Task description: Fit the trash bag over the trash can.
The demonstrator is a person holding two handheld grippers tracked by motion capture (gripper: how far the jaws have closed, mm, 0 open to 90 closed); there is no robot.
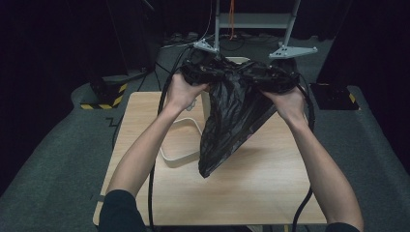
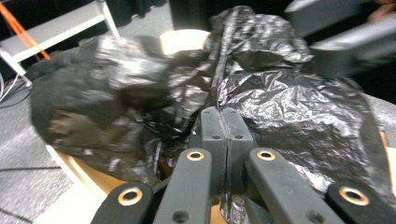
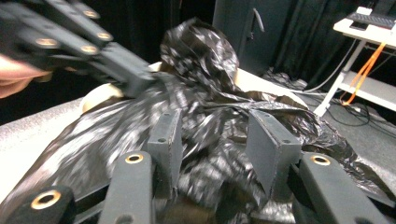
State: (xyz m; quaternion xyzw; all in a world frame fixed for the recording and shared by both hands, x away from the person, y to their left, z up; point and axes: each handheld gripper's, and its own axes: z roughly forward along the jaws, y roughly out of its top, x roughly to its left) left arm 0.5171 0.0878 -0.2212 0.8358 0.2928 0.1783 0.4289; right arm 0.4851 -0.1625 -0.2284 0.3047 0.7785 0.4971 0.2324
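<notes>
A crinkled black plastic bag (image 1: 231,121) hangs over the table between my two grippers, its lower tip close to the tabletop. My left gripper (image 1: 212,72) holds its top edge, and in the left gripper view the jaws (image 2: 223,120) are pressed together on a fold of the bag (image 2: 289,116). My right gripper (image 1: 254,72) is at the bag's other top corner. Its jaws (image 3: 219,135) stand apart with loose bag film (image 3: 210,107) bunched between them, the pads not pressing it. A cream bin (image 1: 206,104) stands behind the bag, its rim (image 2: 184,38) partly covered.
A white loop-shaped piece (image 1: 176,145) lies on the wooden table (image 1: 261,183) left of the bag. A metal stand (image 1: 251,19) rises behind the table, and a yellow-and-black striped base (image 1: 104,99) sits on the floor at left. Cables trail down from both grippers.
</notes>
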